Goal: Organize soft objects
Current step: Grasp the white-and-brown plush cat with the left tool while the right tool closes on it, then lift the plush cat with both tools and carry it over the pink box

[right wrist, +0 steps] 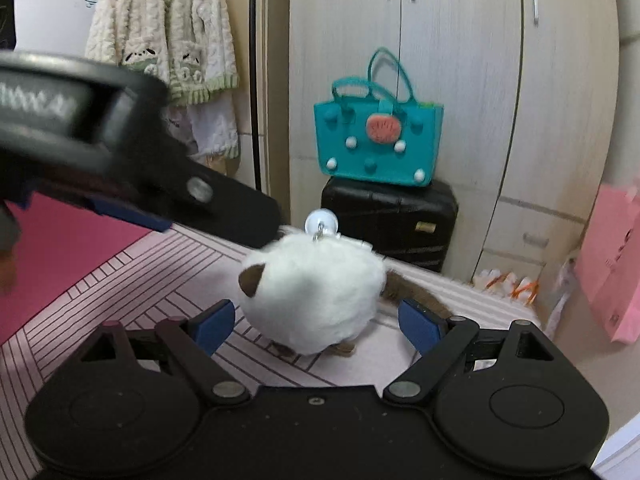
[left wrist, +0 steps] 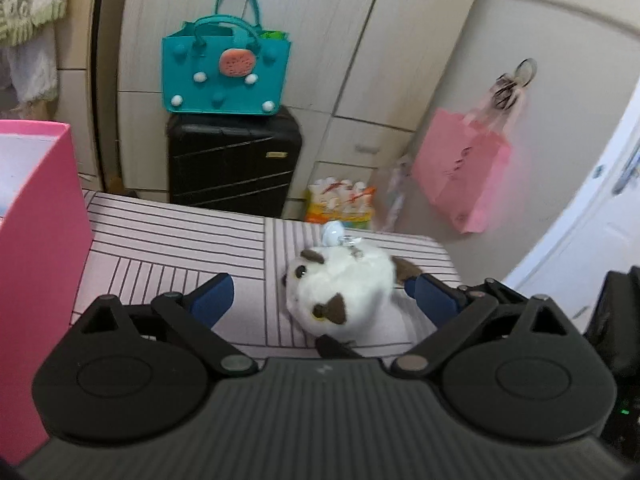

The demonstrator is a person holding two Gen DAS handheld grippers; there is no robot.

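Note:
A white plush toy [left wrist: 340,288] with brown ears and a small keyring lies on the pink striped sheet [left wrist: 172,240]. My left gripper [left wrist: 322,300] stands open around it. The toy lies nearer the right-hand blue pad, and no pad presses on it. In the right wrist view the same plush toy [right wrist: 312,292] sits between the wide-apart blue pads of my right gripper [right wrist: 316,326], which is also open. One of the left gripper's fingers [right wrist: 224,208] reaches in from the upper left, just behind the toy.
A pink box [left wrist: 36,240] stands at the left edge of the sheet. Beyond the bed a teal bag [left wrist: 226,72] rests on a black suitcase [left wrist: 234,164] against pale cupboards. A pink paper bag [left wrist: 460,172] hangs at the right.

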